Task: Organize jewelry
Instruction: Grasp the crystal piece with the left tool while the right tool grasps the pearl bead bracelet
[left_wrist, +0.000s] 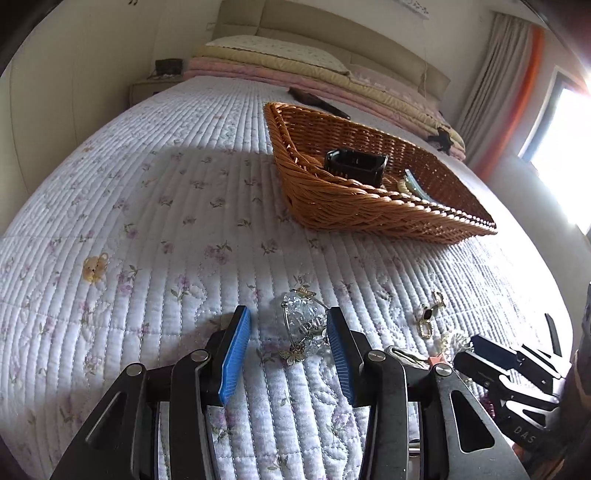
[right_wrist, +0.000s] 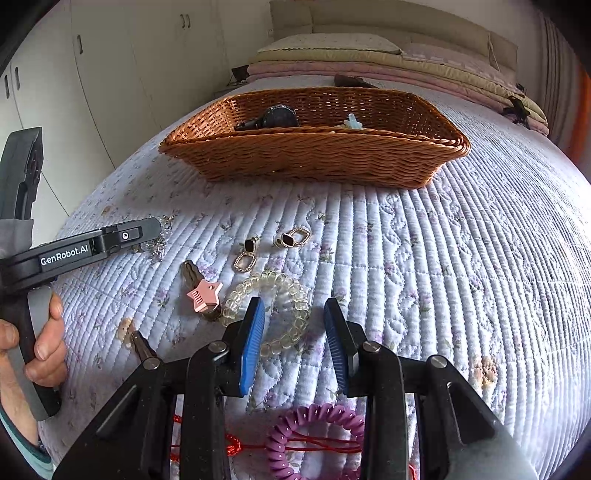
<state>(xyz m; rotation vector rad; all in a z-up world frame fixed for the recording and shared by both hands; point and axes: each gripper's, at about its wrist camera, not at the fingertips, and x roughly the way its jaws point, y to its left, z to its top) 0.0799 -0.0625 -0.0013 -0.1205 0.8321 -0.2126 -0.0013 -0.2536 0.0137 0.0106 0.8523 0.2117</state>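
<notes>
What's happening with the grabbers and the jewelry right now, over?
Left gripper open around crystal bracelet. Right gripper open over clear coil band. Basket ahead, nothing blocking.

Home bedroom, quilted floral bedspread (left_wrist: 184, 206), stacked pillows (left_wrist: 280, 51), padded headboard (left_wrist: 332, 26), curtained window (left_wrist: 561, 147)

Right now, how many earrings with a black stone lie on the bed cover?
2. One earring lies left of the other earring, both on the bed cover between the basket and the clear coil hair tie. More may be hidden.
</notes>
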